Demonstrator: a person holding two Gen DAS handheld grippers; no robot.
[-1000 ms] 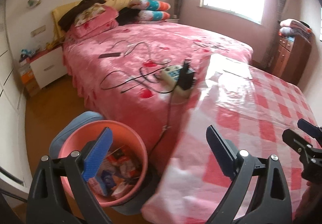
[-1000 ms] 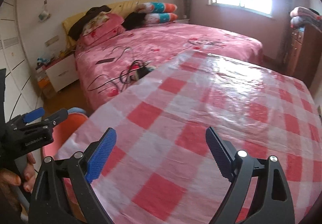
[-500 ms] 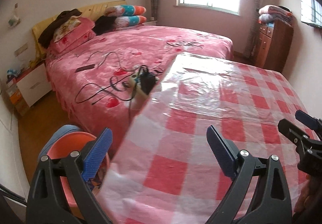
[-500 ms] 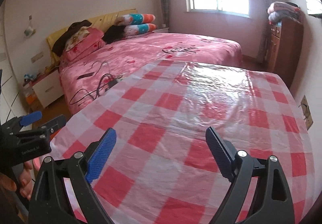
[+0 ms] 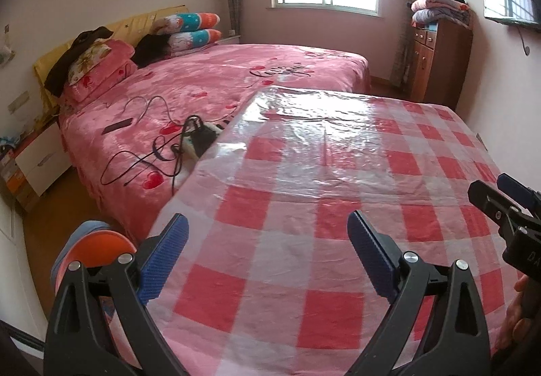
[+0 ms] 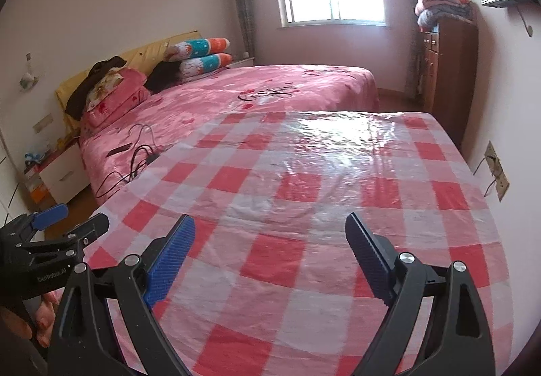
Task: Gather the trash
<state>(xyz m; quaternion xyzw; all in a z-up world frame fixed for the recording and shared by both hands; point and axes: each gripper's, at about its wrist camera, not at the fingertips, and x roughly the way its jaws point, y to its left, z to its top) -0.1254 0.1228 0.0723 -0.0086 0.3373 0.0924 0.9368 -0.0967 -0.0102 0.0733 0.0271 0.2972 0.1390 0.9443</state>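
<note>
My left gripper (image 5: pixel 267 240) is open and empty above the near edge of a table with a red-and-white checked plastic cloth (image 5: pixel 338 173). My right gripper (image 6: pixel 270 240) is open and empty over the same cloth (image 6: pixel 321 173). The right gripper also shows at the right edge of the left wrist view (image 5: pixel 507 207), and the left gripper at the left edge of the right wrist view (image 6: pixel 61 227). An orange-pink trash bin (image 5: pixel 91 247) stands on the floor left of the table, mostly hidden by my left gripper. No loose trash shows on the cloth.
A bed with a pink cover (image 5: pixel 219 81) lies beyond the table, with a power strip and black cables (image 5: pixel 196 139) and a phone (image 5: pixel 118 125) on it. A white nightstand (image 5: pixel 37 159) stands at the left. A wooden dresser (image 5: pixel 436 61) with folded blankets stands at the right wall.
Both views have swung right and up, from the trash bin and bed side toward the table top. The bin has slid to the lower left and is mostly out of sight.
</note>
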